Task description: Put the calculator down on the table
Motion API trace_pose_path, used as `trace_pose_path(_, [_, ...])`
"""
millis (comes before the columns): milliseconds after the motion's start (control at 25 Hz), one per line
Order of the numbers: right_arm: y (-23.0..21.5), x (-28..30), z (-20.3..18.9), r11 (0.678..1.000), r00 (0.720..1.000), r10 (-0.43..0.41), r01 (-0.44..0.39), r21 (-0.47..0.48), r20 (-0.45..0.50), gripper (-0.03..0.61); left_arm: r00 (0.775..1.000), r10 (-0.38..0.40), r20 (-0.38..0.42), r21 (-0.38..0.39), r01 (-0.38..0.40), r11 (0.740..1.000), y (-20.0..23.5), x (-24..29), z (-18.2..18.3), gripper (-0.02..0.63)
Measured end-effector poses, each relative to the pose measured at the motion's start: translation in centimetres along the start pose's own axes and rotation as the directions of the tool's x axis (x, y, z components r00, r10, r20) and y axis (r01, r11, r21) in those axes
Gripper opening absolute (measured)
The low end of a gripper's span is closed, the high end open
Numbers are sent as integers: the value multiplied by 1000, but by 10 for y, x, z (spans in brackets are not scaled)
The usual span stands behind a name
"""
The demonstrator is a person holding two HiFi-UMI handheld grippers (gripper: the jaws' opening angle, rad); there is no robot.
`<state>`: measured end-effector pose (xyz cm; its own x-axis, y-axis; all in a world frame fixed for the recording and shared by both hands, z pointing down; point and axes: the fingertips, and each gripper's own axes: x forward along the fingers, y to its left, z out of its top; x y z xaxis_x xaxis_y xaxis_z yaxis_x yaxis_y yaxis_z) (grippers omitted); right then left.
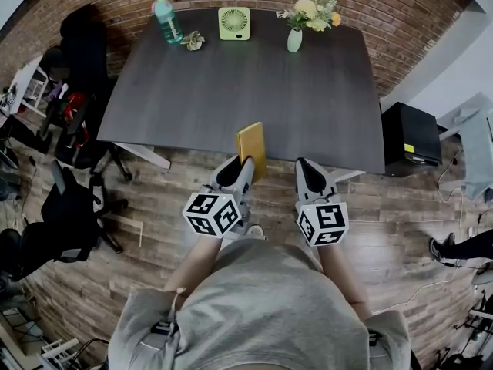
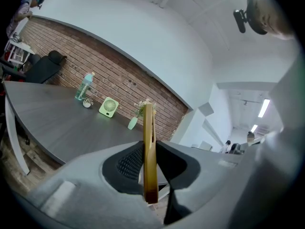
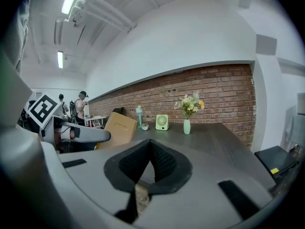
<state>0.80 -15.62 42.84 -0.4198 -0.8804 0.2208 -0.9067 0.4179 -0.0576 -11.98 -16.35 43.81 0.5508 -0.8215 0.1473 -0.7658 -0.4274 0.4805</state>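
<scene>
A flat yellow calculator [image 1: 252,146] is held on edge over the near edge of the dark grey table [image 1: 231,83]. My left gripper [image 1: 243,165] is shut on its lower end. In the left gripper view the calculator [image 2: 149,147] stands upright and edge-on between the pads of the left gripper [image 2: 150,162]. My right gripper [image 1: 305,165] hovers beside it to the right, just short of the table edge. In the right gripper view the right gripper [image 3: 151,145] has its jaws closed together with nothing between them, and the calculator [image 3: 119,130] shows at the left.
Along the table's far edge stand a teal bottle [image 1: 167,19], a small potted plant [image 1: 192,42], a green desk fan [image 1: 234,23] and a vase of flowers [image 1: 296,37]. Black office chairs [image 1: 69,206] stand on the left, a black box [image 1: 412,137] on the right.
</scene>
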Motion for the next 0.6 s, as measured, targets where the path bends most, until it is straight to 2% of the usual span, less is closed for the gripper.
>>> trace_pose_path(600, [-12,12,-5,999,999,-33,33,20,-16,2,999,-9,-40,-10,8,1000,16,29,-2,87])
